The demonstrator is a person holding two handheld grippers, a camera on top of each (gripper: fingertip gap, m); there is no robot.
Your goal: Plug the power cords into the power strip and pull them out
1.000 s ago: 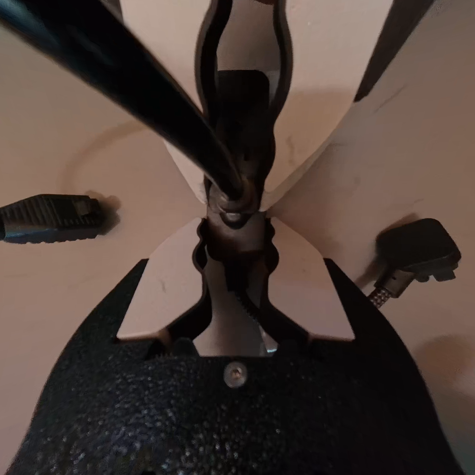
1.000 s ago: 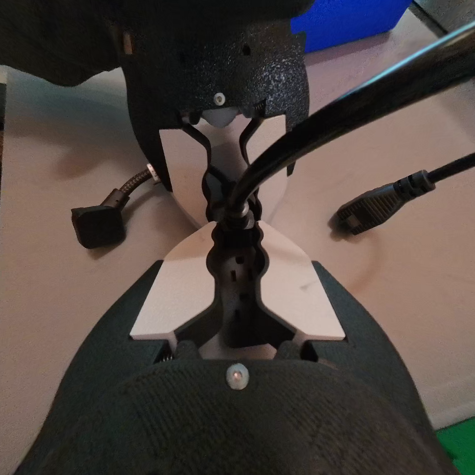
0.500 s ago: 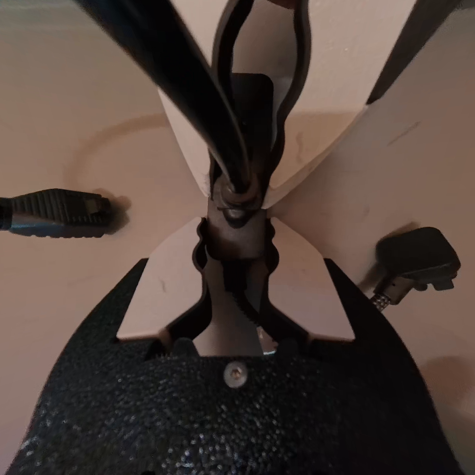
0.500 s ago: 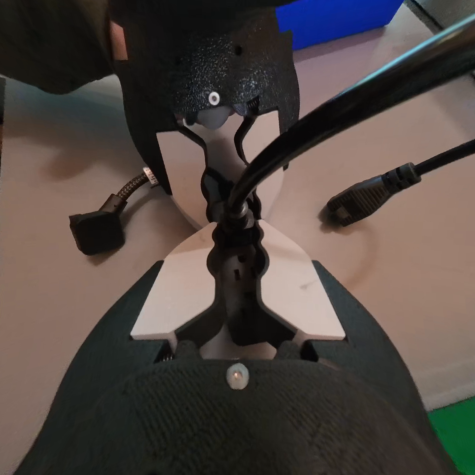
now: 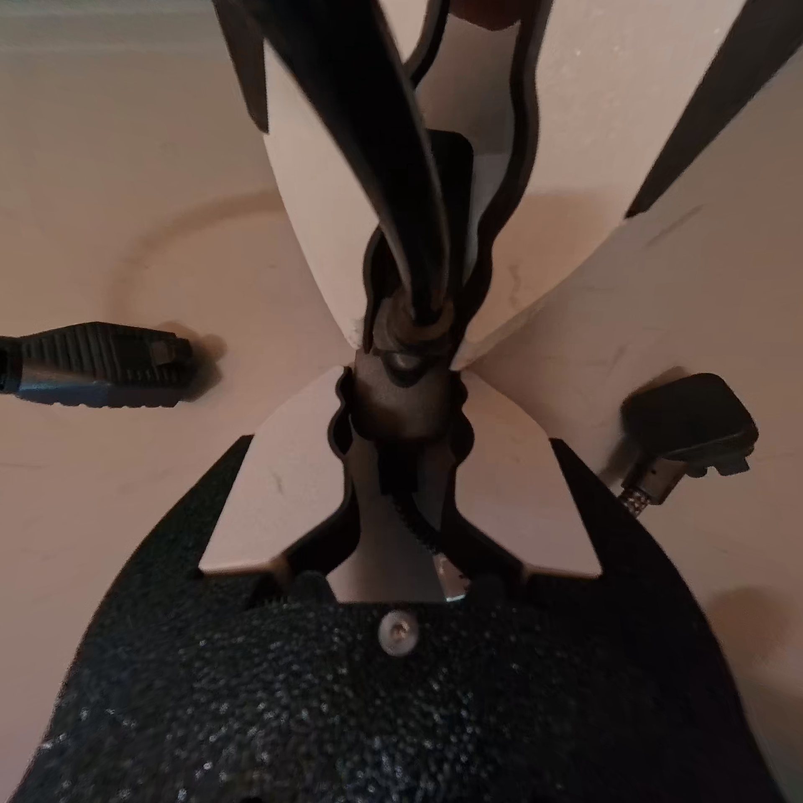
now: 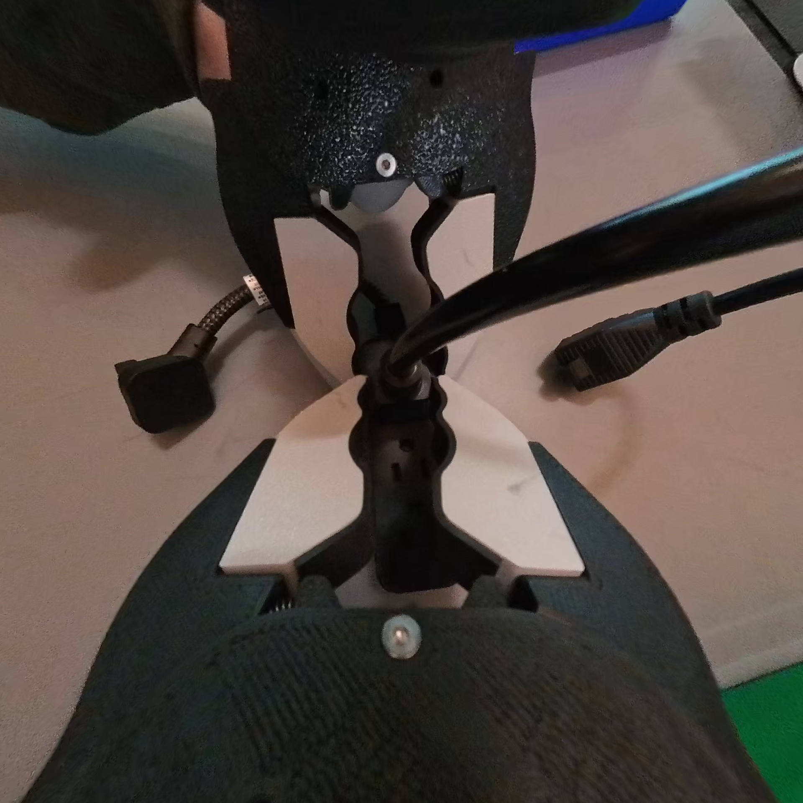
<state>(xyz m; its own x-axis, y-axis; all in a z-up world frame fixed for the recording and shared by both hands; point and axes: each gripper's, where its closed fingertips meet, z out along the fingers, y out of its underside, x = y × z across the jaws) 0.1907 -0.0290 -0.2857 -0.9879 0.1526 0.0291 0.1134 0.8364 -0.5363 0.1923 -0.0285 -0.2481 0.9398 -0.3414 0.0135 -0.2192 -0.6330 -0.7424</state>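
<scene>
Your right tool [image 6: 402, 391] is pinching the black power strip [image 6: 402, 478] lying on the bench [image 6: 87, 478]. Facing it tip to tip, your left tool [image 5: 402, 369] is clamping the strip's other end, where the plugged-in cord [image 6: 565, 269] is rising. Farther out, a loose ribbed connector [image 6: 608, 352] and a braided-cable plug [image 6: 167, 391] are lying.

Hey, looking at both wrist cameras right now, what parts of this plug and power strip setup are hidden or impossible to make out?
- Left wrist view: the black power strip is mostly covered by the thick black cord and the white fingers; its sockets cannot be seen.
- Right wrist view: the plug's prongs are hidden where the black round plug meets the strip, so how deep it sits is unclear.
- Both views: the ribbed black connector has its cable cut off by the frame edge.
</scene>
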